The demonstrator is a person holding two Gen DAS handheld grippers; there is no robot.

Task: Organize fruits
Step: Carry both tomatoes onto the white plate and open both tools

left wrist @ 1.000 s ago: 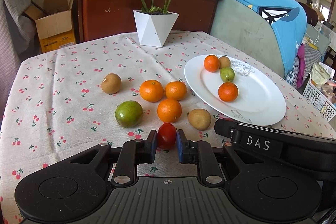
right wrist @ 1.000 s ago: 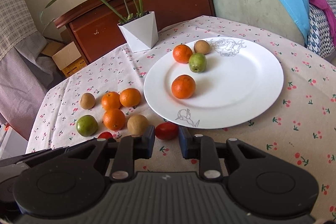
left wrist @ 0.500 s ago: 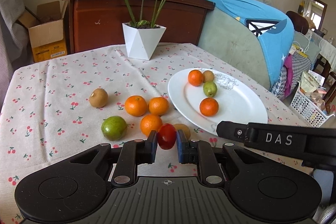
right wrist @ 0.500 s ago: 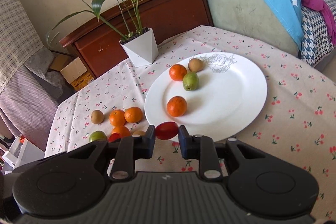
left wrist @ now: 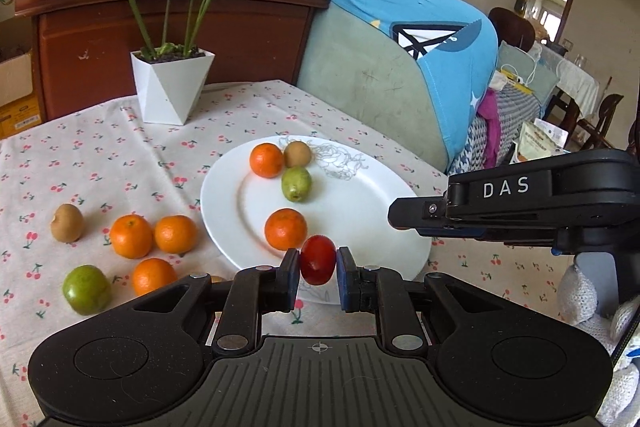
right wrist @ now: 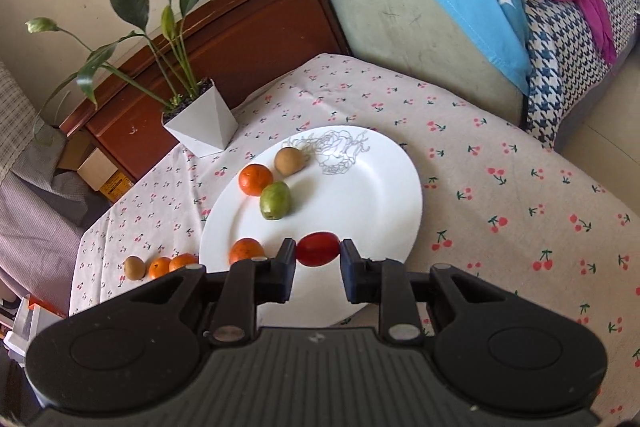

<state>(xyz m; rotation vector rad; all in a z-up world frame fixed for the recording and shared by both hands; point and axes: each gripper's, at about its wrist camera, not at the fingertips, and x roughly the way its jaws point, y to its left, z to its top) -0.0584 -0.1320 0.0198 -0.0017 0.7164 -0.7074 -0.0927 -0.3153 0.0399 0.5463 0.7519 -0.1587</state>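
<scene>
A white plate (left wrist: pixel 360 211) (right wrist: pixel 384 195) on the cherry-print cloth holds two oranges (left wrist: pixel 285 228), a green fruit (left wrist: pixel 296 183) and a brown kiwi (left wrist: pixel 297 153). My left gripper (left wrist: pixel 318 261) is shut on a red tomato (left wrist: pixel 318 259), held above the plate's near rim. My right gripper (right wrist: pixel 318 250) is shut on a second red tomato (right wrist: pixel 318 249), held above the plate's near part. The right gripper's body (left wrist: pixel 520 211) shows at the right of the left wrist view. Three oranges (left wrist: pixel 131 235), a green fruit (left wrist: pixel 86 289) and a kiwi (left wrist: pixel 67 223) lie on the cloth left of the plate.
A white pot with a leafy plant (left wrist: pixel 171 87) (right wrist: pixel 200 125) stands at the table's back. A wooden cabinet (left wrist: pixel 80 43) and a sofa with a blue cover (left wrist: pixel 400 39) are behind the table. The table edge drops off at the right (right wrist: pixel 600 187).
Both grippers have lifted their tomatoes off the cloth and moved forward and right over the plate. The fruits on the cloth and plate have stayed put.
</scene>
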